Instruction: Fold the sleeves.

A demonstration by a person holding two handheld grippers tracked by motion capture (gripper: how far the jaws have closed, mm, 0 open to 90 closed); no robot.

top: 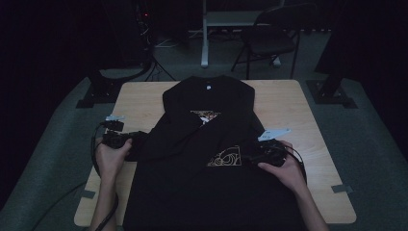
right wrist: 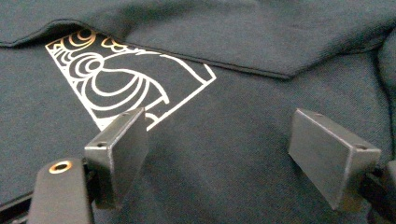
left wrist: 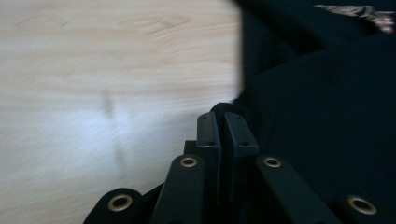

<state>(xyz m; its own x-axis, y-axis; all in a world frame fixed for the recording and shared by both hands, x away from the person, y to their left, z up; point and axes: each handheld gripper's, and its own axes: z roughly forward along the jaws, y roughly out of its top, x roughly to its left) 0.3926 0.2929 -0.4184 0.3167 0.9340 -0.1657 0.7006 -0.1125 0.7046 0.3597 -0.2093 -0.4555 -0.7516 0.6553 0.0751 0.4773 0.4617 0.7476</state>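
Wooden table [top: 284, 103]: black shirt [top: 207, 159] edge pinched between left fingers [left wrist: 208, 133] (closed).

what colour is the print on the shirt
Pale gold line art on the black shirt; the print shows best in the right gripper view.

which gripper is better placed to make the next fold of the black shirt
Left, probably: the left gripper is shut on the black shirt's edge beside the bare table. The right gripper is open over the fabric, gripping nothing.

Garment [top: 202, 159]: on the bench [top: 139, 103], centre to lower frame.
Left gripper [top: 137, 137]: garment's left edge.
Right gripper [top: 250, 158]: garment's right side.
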